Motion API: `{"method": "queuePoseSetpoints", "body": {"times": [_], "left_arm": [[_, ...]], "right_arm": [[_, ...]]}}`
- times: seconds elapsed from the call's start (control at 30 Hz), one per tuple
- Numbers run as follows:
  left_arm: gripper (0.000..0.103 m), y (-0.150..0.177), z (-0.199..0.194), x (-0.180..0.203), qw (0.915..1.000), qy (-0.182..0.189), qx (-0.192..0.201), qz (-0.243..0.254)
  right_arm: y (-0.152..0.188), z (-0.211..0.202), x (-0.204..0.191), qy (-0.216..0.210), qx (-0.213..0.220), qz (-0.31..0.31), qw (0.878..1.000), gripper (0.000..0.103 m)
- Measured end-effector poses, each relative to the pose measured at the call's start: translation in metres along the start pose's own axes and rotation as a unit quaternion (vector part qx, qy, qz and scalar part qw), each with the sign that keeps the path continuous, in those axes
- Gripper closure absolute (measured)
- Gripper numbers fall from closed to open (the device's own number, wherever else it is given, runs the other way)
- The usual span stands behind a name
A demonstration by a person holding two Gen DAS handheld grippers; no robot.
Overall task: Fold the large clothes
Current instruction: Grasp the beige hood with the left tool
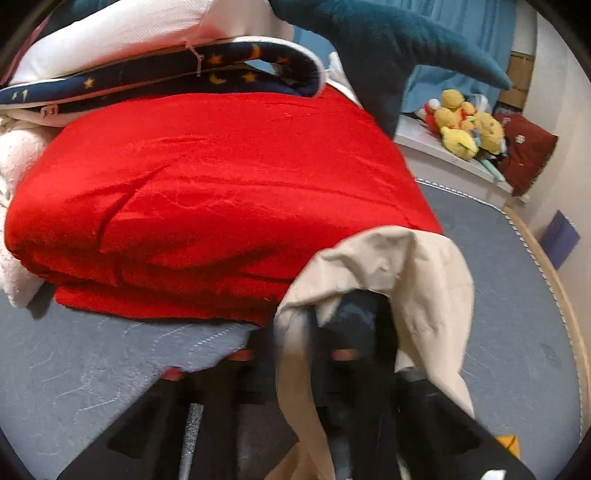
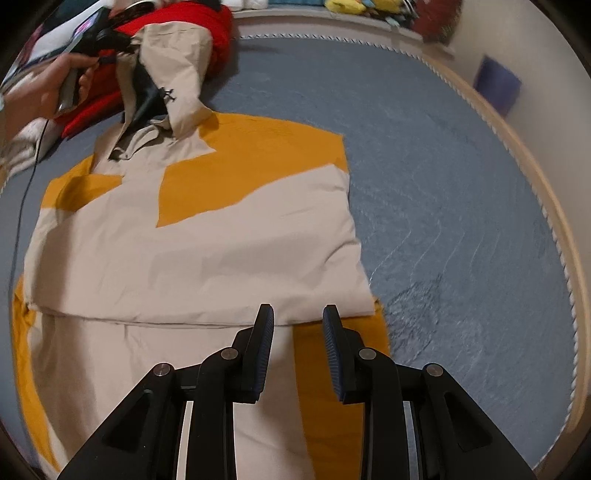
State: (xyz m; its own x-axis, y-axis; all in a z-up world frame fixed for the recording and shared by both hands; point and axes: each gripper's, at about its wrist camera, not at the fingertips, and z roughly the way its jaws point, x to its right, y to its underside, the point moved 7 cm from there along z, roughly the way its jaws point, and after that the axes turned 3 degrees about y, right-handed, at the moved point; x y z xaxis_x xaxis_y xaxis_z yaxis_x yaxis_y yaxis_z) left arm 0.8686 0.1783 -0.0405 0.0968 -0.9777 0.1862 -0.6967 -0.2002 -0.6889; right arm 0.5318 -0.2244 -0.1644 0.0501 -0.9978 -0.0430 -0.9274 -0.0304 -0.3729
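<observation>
A beige and orange jacket (image 2: 192, 236) lies spread on the blue-grey mattress (image 2: 443, 184), with its lower part folded up across the body. Its hood (image 1: 406, 266), beige with a dark lining, is lifted off the mattress and drapes over my left gripper (image 1: 332, 332), which is shut on it; the fingers are mostly hidden by the cloth. In the right wrist view a hand (image 2: 37, 92) holds that left gripper (image 2: 125, 44) at the far left, beside the red blanket. My right gripper (image 2: 298, 314) hovers open over the jacket's folded edge, with nothing between its fingers.
A folded red blanket (image 1: 207, 192) sits just ahead of the left gripper, with a star-patterned navy cushion (image 1: 166, 77) and a white pillow (image 1: 122, 29) on it. A teal plush (image 1: 369, 37) hangs above. Yellow plush toys (image 1: 465, 122) line the ledge. A thin cable (image 2: 22, 206) trails along the left.
</observation>
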Motion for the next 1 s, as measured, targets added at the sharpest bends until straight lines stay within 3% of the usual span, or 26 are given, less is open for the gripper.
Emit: {"method": "queuePoseSetpoints", "body": {"times": [0.2, 0.4, 0.47, 0.57, 0.63, 0.67, 0.87, 1.0], "left_arm": [[0.102, 0.023, -0.071, 0.04, 0.996, 0.047, 0.019, 0.073], [0.103, 0.083, -0.158, 0.075, 0.984, 0.067, 0.01, 0.165], [0.103, 0.087, -0.158, 0.07, 0.9849, 0.059, -0.011, 0.163], [0.099, 0.074, -0.147, 0.054, 0.9914, 0.05, -0.023, 0.119], [0.079, 0.063, -0.135, 0.042, 0.9945, 0.036, -0.015, 0.098], [0.074, 0.06, -0.128, 0.033, 0.9956, 0.025, -0.014, 0.089], [0.072, 0.038, -0.073, 0.004, 0.9997, 0.009, -0.014, 0.019], [0.064, 0.016, -0.036, -0.005, 0.9997, 0.013, -0.007, -0.017]], "right_arm": [[-0.003, -0.012, 0.006, -0.003, 0.014, 0.018, 1.0, 0.074], [-0.011, -0.035, 0.005, -0.028, 0.034, 0.043, 0.998, 0.074], [-0.012, -0.044, 0.004, -0.034, 0.042, 0.049, 0.997, 0.074], [-0.008, -0.058, 0.002, -0.049, 0.049, 0.06, 0.996, 0.074], [-0.003, -0.062, -0.003, -0.049, 0.053, 0.047, 0.996, 0.074], [-0.001, -0.062, -0.005, -0.046, 0.053, 0.038, 0.997, 0.074], [-0.003, -0.052, 0.006, -0.018, 0.056, 0.014, 0.998, 0.074], [-0.007, -0.036, 0.013, -0.012, 0.044, 0.011, 0.999, 0.073]]}}
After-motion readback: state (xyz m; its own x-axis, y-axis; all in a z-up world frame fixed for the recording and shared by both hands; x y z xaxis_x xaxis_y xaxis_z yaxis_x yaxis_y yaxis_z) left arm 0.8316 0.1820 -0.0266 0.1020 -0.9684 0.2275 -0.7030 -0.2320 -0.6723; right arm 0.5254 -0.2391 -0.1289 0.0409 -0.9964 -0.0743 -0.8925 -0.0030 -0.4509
